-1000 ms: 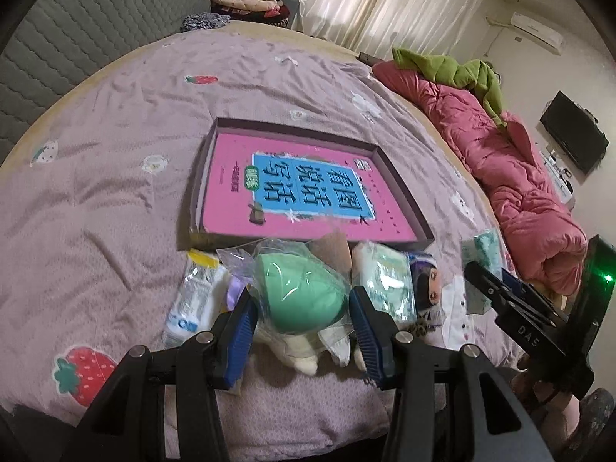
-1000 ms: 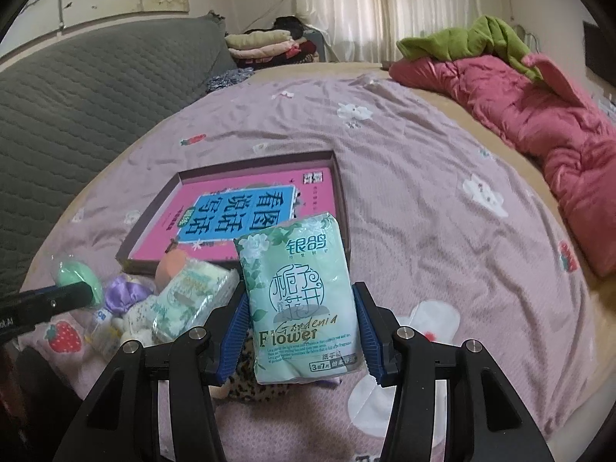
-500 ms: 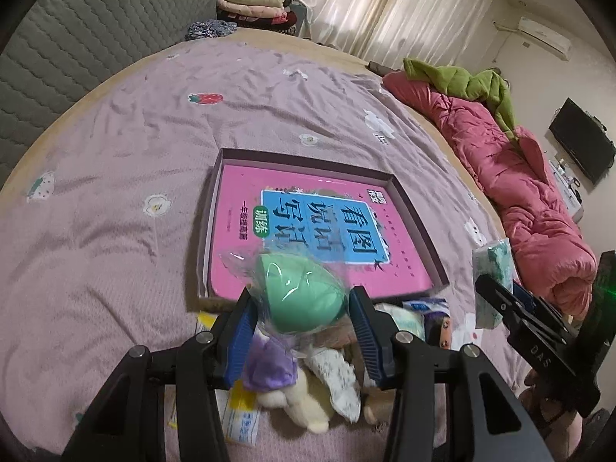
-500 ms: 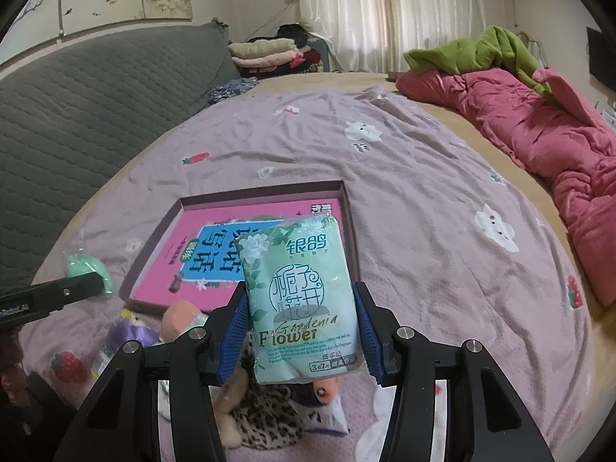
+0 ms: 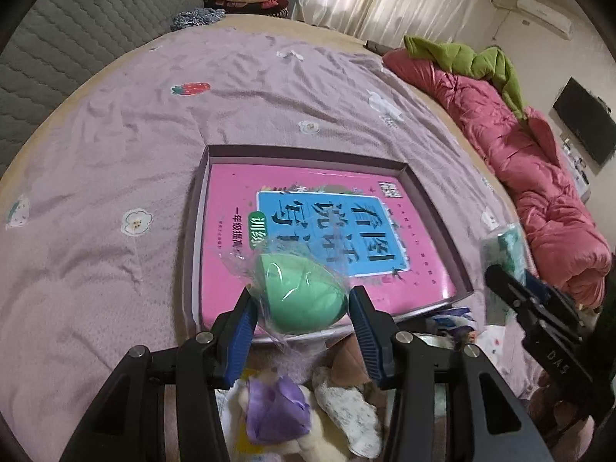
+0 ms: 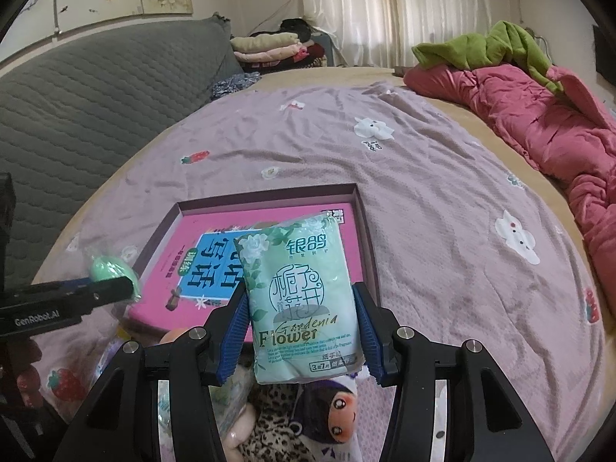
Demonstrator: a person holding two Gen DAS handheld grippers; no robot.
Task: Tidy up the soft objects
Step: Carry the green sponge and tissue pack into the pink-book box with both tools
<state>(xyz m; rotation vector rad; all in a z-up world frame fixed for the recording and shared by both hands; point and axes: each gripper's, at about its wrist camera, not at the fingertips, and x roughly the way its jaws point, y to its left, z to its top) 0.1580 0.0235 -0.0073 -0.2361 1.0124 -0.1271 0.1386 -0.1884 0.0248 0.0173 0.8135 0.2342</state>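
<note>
Two claws hold goods above the box point(image 5: 414, 177): left claw point(image 5: 302, 323) pinches a wrapped green sponge point(image 5: 300, 294), right claw point(image 6: 302, 333) pinches a tissue pack point(image 6: 304, 296), lower centre of frame.

Book point(image 5: 308, 231) in box point(image 5: 196, 231) on bed point(image 5: 96, 154)

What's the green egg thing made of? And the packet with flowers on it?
The green egg looks like soft matte foam, a sponge probably, inside a clear crinkly plastic wrapper that glints. The flower packet is thin glossy plastic film, wrinkled and shiny; it bulges softly, so probably paper tissues inside.
</note>
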